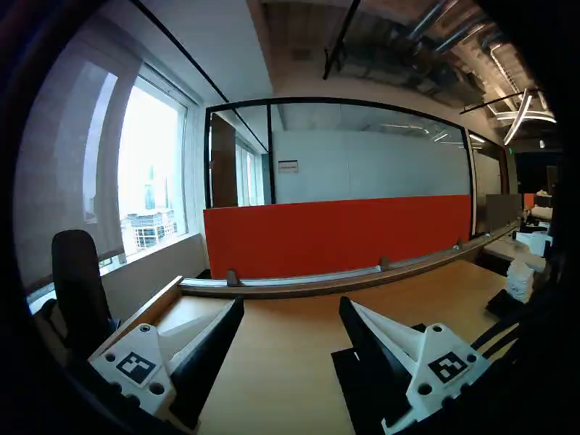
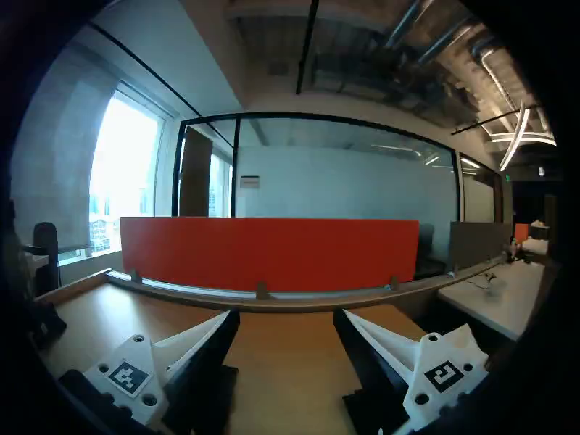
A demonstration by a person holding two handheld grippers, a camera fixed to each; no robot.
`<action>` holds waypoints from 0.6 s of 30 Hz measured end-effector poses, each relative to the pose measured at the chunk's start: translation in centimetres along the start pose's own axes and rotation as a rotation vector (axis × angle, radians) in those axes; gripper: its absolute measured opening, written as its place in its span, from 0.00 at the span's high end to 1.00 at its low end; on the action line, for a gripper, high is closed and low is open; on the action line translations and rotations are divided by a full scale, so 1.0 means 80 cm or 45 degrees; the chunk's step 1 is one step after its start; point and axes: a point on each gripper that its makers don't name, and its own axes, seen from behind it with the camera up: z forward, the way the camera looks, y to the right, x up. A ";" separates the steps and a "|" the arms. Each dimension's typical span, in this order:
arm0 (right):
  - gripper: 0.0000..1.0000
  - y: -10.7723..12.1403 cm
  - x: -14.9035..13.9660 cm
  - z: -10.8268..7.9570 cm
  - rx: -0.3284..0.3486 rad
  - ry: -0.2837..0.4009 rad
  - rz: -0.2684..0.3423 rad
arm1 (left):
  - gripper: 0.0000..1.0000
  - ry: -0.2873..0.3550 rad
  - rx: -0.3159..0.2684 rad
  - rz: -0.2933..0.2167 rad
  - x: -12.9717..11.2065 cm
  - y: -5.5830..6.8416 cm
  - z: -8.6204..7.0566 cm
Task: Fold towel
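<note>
The tongs hang with jaws spread and nothing between them: the left gripper [image 1: 290,304] and the right gripper [image 2: 286,316], two in all, level above one wooden desk [image 1: 290,377] before one red partition [image 1: 337,235]. Where the towel lies I cannot tell. The step likely calls for tipping both downward to find it, then seizing two neighbouring corners evenly.

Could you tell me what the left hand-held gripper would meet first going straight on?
Probably the red divider panel beyond the wooden desk; the way there looks free, though depth is unclear.
</note>
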 end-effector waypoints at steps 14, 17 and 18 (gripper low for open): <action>0.00 -0.033 0.004 -0.014 0.150 -0.064 -0.132 | 0.02 -0.073 -0.151 0.085 0.013 0.025 -0.009; 0.00 -0.045 -0.001 -0.016 0.209 -0.087 -0.174 | 0.02 -0.089 -0.191 0.102 0.011 0.031 -0.010; 0.00 -0.049 -0.002 -0.017 0.229 -0.095 -0.186 | 0.02 -0.095 -0.206 0.107 0.010 0.034 -0.011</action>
